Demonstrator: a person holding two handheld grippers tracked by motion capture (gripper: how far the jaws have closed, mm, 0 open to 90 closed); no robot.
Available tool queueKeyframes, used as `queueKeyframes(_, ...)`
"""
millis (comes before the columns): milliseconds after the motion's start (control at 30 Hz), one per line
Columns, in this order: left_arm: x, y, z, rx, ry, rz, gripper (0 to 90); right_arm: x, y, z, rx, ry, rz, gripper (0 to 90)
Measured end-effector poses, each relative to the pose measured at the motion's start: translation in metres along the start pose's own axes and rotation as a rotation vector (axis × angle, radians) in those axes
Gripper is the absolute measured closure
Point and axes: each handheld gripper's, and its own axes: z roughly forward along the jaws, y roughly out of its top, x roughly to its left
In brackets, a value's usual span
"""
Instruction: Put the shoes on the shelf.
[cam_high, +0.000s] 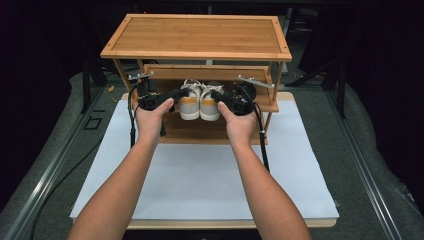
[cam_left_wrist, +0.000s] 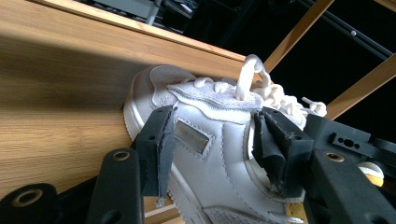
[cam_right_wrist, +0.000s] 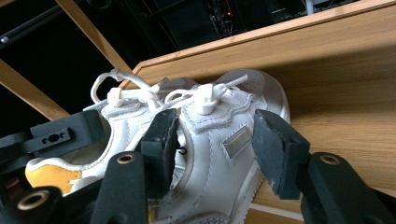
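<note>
white board (cam_high: 200, 185) covers the near table, bare from 6 o'clock up to the foot of the rack, and two forearms cross it in the high view. two hands hold two grippers: the left gripper (cam_high: 175, 97) at about 10 o'clock of the picture's centre, the right gripper (cam_high: 216, 97) at about 1 o'clock, each trailing one black cable toward 6 o'clock.

two white shoes sit side by side on the middle shelf (cam_high: 200, 129) of the bamboo rack (cam_high: 197, 35), heels toward the person, orange bands across the heels. the left shoe (cam_high: 189, 105) touches the right shoe (cam_high: 210, 106) along their inner sides. bare shelf wood lies at 9 o'clock of the left shoe and at 3 o'clock of the right one, out to the rack's uprights; a strip of wood also shows in front of the heels.

in the left gripper view the two black jaws straddle the left shoe (cam_left_wrist: 205, 140), one pad on its outer side, the other inside the collar, both seeming to press the upper, so the fingers look closed on that shoe's side wall. in the right gripper view the right shoe (cam_right_wrist: 224, 149) lies between the jaws; the inner pad is at the collar, while the outer pad stands clear of the leather with wood showing behind it, so these fingers are spread, not clamped.

the rack's top shelf overhangs both shoes; beyond it all is dark.
</note>
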Motion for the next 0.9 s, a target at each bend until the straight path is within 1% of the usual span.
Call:
queueKeyframes(33, -0.001, 0.0, 0.0, 0.004, 0.004, 0.013, 48.8, 0.0, 0.0, 0.0, 0.001, -0.003, -0.002, 50.2)
queueKeyframes(67, -0.001, 0.001, 0.0, 0.004, 0.004, 0.015, 48.8, 0.0, 0.0, 0.0, 0.005, -0.004, -0.003, 50.2)
queueKeyframes(133, 0.0, 0.001, -0.001, 0.001, -0.002, 0.005, 48.8, 0.001, 0.001, 0.0, 0.006, -0.004, -0.006, 50.3)
queueKeyframes(167, 0.0, 0.002, -0.001, 0.0, -0.002, 0.006, 48.7, 0.001, 0.001, 0.0, 0.008, -0.003, -0.006, 50.3)
queueKeyframes(200, -0.001, 0.002, -0.001, 0.003, 0.003, 0.01, 48.5, 0.001, 0.001, -0.001, 0.016, -0.018, -0.01, 50.4)
queueKeyframes(233, -0.002, 0.002, -0.001, 0.002, 0.003, 0.014, 47.6, 0.001, 0.001, 0.0, 0.011, -0.011, -0.016, 50.7)
queueKeyframes(267, -0.003, 0.002, -0.002, -0.006, 0.003, 0.017, 47.2, 0.002, 0.002, 0.0, 0.011, -0.018, -0.028, 51.1)
queueKeyframes(300, -0.003, 0.002, -0.002, -0.006, 0.003, 0.017, 47.2, 0.002, 0.002, 0.0, 0.011, -0.018, -0.028, 51.1)
queueKeyframes(367, -0.003, 0.003, -0.003, -0.019, -0.002, 0.015, 47.3, 0.005, 0.003, -0.002, 0.009, -0.029, -0.051, 51.2)
queueKeyframes(500, -0.003, 0.004, -0.004, -0.021, 0.0, 0.015, 47.9, 0.005, 0.005, -0.003, 0.002, -0.022, -0.035, 51.5)
queueKeyframes(600, -0.003, 0.005, -0.006, -0.027, -0.001, 0.021, 48.6, 0.006, 0.006, -0.005, -0.004, -0.016, -0.034, 51.8)
queueKeyframes(700, -0.003, 0.005, -0.007, -0.03, 0.003, 0.021, 49.5, 0.008, 0.008, -0.006, -0.006, -0.015, -0.052, 52.3)
queueKeyframes(733, -0.003, 0.005, -0.007, -0.036, 0.002, 0.021, 49.9, 0.01, 0.009, -0.007, 0.005, -0.034, -0.062, 52.4)
queueKeyframes(767, -0.003, 0.005, -0.007, -0.036, 0.002, 0.021, 50.5, 0.01, 0.009, -0.006, -0.006, -0.019, -0.069, 52.4)
queueKeyframes(800, -0.003, 0.005, -0.006, -0.033, 0.002, 0.028, 50.8, 0.012, 0.009, -0.005, -0.003, -0.026, -0.081, 52.7)
queueKeyframes(833, -0.003, 0.005, -0.006, -0.031, 0.0, 0.024, 51.1, 0.012, 0.009, -0.005, 0.001, -0.031, -0.087, 53.1)
queueKeyframes(900, -0.003, 0.005, -0.006, -0.029, 0.003, 0.026, 52.2, 0.012, 0.009, -0.004, 0.0, -0.033, -0.086, 53.5)
